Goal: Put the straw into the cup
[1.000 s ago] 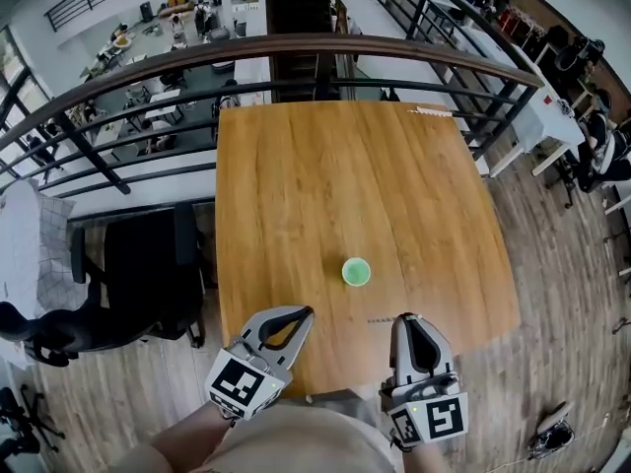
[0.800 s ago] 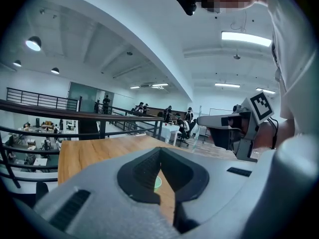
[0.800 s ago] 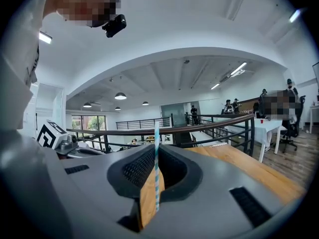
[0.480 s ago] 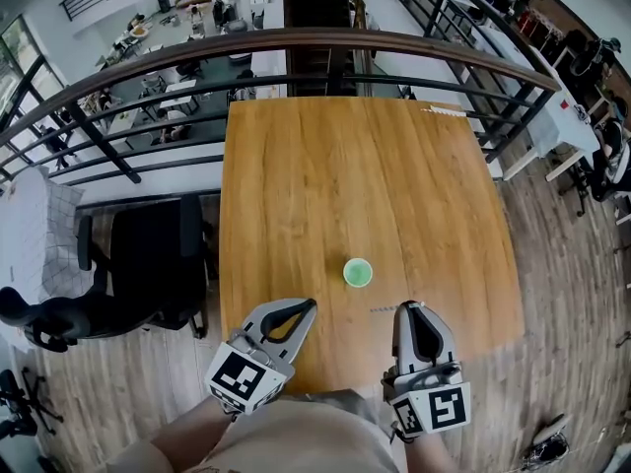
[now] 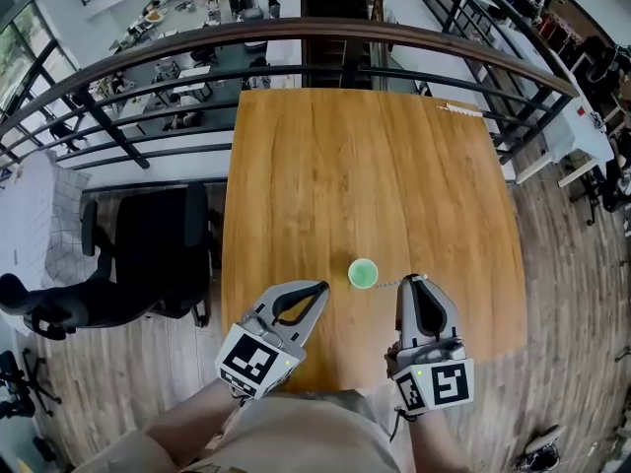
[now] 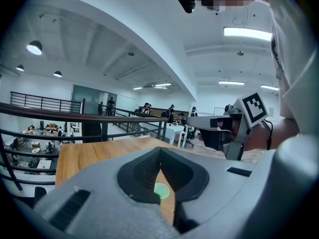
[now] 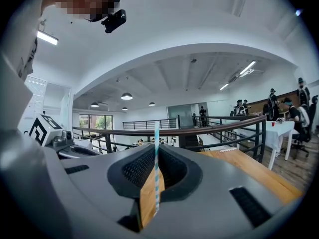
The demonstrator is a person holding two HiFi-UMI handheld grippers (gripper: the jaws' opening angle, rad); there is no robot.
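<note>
A small green cup [image 5: 362, 273] stands on the wooden table [image 5: 365, 166], near its front edge. My right gripper [image 5: 412, 280] is just right of the cup, shut on a thin blue-and-white striped straw [image 5: 390, 283] that sticks out to the left, its free end close to the cup's rim. In the right gripper view the straw [image 7: 156, 173] stands upright between the shut jaws of the right gripper [image 7: 156, 148]. My left gripper [image 5: 322, 288] hovers left of the cup, shut on nothing. Through the left gripper [image 6: 158, 152] jaws the cup [image 6: 161, 190] shows.
A long white packet [image 5: 463, 109] lies at the table's far right corner. A curved dark railing [image 5: 325, 33] runs behind the table. A black office chair [image 5: 138, 264] stands at the table's left side. The front edge is under the grippers.
Both grippers have moved forward over the table. The right one has carried the straw from behind the cup up to its right side, so the straw's end is now close to the rim.
</note>
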